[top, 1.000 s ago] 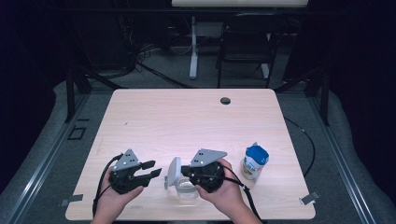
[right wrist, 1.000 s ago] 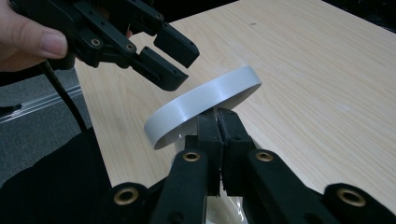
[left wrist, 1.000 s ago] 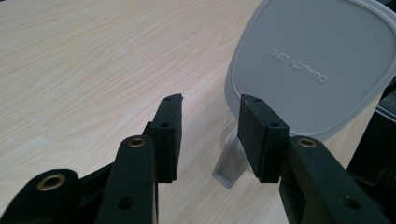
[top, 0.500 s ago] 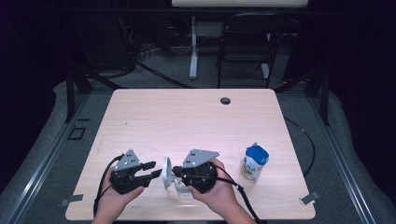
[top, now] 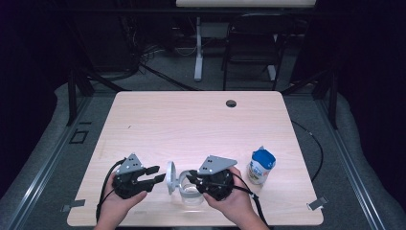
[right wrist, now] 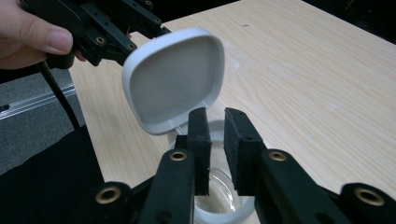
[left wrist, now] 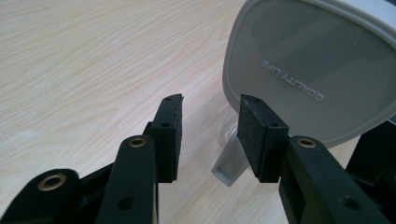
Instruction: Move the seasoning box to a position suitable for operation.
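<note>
High view: two hand-held grippers meet at a clear jar with a flip lid on the near edge of the desk [top: 201, 115].

The jar [top: 184, 189] stands between the two grippers, its grey lid [top: 170, 177] tipped up on edge toward the left gripper [top: 155, 174], whose fingers [left wrist: 169, 133] stand wide with only the lid's hinge tab between them, not pressing. The right gripper [top: 192, 178] is at the jar's rim; its fingers [right wrist: 200, 149] stand narrowly apart and have just been opening, with nothing clamped between them. A blue-and-white carton [top: 261, 166] stands apart to the right.
</note>
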The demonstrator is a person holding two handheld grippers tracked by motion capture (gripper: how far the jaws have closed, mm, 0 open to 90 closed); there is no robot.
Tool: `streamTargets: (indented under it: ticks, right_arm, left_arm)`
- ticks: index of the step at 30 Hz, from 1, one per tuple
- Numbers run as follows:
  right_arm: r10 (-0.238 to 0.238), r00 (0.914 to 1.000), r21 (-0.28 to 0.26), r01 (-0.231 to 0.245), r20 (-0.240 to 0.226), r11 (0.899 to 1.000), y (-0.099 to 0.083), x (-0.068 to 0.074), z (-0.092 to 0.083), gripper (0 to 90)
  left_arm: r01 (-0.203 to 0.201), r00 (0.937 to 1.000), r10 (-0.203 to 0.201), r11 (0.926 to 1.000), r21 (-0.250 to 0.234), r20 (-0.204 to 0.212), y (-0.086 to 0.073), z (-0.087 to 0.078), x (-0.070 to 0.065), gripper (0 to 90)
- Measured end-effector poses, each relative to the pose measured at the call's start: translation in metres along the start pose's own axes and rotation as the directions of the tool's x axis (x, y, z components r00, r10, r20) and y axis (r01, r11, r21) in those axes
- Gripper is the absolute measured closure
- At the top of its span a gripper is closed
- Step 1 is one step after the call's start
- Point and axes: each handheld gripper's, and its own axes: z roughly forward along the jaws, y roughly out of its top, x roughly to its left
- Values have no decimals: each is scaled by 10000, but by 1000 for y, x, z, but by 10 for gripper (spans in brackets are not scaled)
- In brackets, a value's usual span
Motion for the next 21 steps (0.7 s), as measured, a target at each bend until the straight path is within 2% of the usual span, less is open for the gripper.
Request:
streamTargets:
  ticks: [8, 11, 13, 15, 18, 21]
  right_arm:
    - [407, 9989, -99, -405, 217, 9991, -23, -7, -11, 695]
    - [424, 9986, -122, -420, 301, 9990, -28, -7, -14, 680]
    - [449, 9984, -196, -443, 331, 9988, -31, -8, -17, 659]
    - [417, 9989, -375, -408, 235, 9985, -36, -8, -21, 630]
    - [395, 9982, -521, -371, 457, 9980, -44, -8, -26, 560]
    - [487, 9971, -614, -451, 586, 9971, -47, -8, -28, 552]
  left_arm:
    - [-20, 9999, 22, 9999, 138, -104, -4, 6, 2, 608]
    - [41, 10000, -41, 9999, 154, -13, -6, 8, 3, 608]
    - [-5, 9998, 1, 9998, 176, 215, -8, 10, 3, 610]
    - [9, 9998, -15, 9995, 302, 219, -9, 13, 2, 621]
    - [-21, 9998, 12, 9993, 384, 213, -11, 17, 1, 623]
    - [-42, 9997, 32, 9991, 433, 225, -12, 18, 1, 622]
